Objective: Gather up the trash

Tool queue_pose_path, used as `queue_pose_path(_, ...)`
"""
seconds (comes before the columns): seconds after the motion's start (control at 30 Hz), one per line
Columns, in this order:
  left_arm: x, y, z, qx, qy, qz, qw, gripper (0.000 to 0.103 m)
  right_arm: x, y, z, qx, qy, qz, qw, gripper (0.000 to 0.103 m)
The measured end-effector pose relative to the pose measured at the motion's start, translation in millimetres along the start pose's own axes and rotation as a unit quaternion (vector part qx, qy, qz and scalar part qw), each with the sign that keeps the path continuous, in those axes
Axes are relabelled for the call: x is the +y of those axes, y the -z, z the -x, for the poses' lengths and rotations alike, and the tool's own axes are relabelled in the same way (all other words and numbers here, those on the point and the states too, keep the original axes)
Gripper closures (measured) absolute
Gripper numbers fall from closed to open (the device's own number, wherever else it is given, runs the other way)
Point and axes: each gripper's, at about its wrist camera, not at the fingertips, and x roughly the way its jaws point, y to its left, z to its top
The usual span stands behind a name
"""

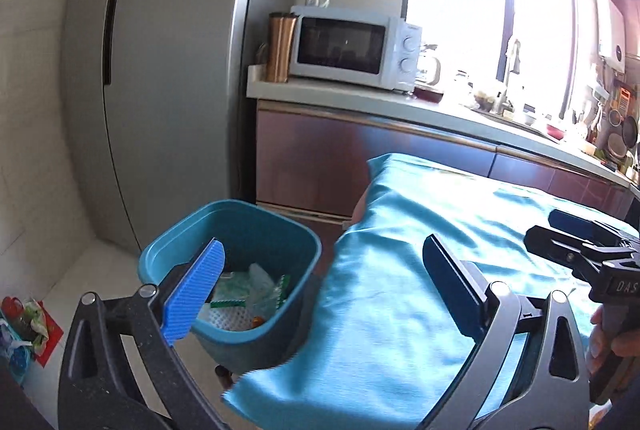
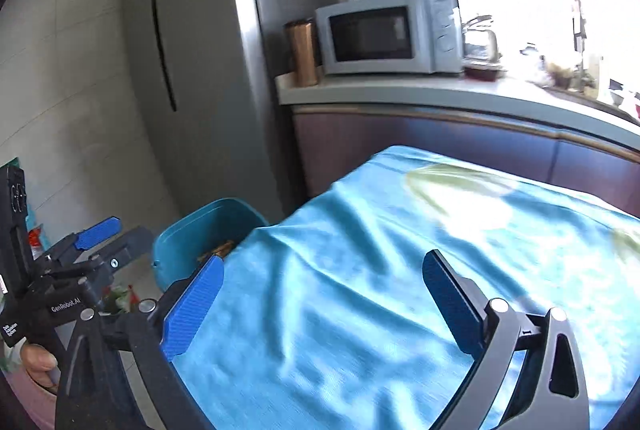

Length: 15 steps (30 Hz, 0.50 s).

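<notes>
Now both grippers, my left gripper (image 1: pixel 320 286) and right gripper (image 2: pixel 320 298), are released and empty; I should search the table (image 2: pixel 360 270) ahead for more trash, keeping the bin (image 1: pixel 168 250) at left reachable.

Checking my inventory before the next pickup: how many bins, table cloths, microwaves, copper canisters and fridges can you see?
Blue bin, with trash inside: 1
Blue table cloth: 1
White microwave: 1
Copper canister: 1
Grey fridge: 1
Total: 5
</notes>
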Motion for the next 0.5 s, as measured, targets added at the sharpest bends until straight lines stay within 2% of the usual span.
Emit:
queue_pose_path(0.23,-48.3,0.4,21.5,-0.038,0.011,-0.021,0.999,0.006,-26.7,22.0,53.6,-0.059,0.085,-0.007,0.995,0.007)
queue_pose_path(0.5,-85.8,5.4,41.8,-0.067,0.024,-0.043,0.9965,0.006,-50.0,37.7,90.7,-0.092,0.131,-0.023,0.987,0.007)
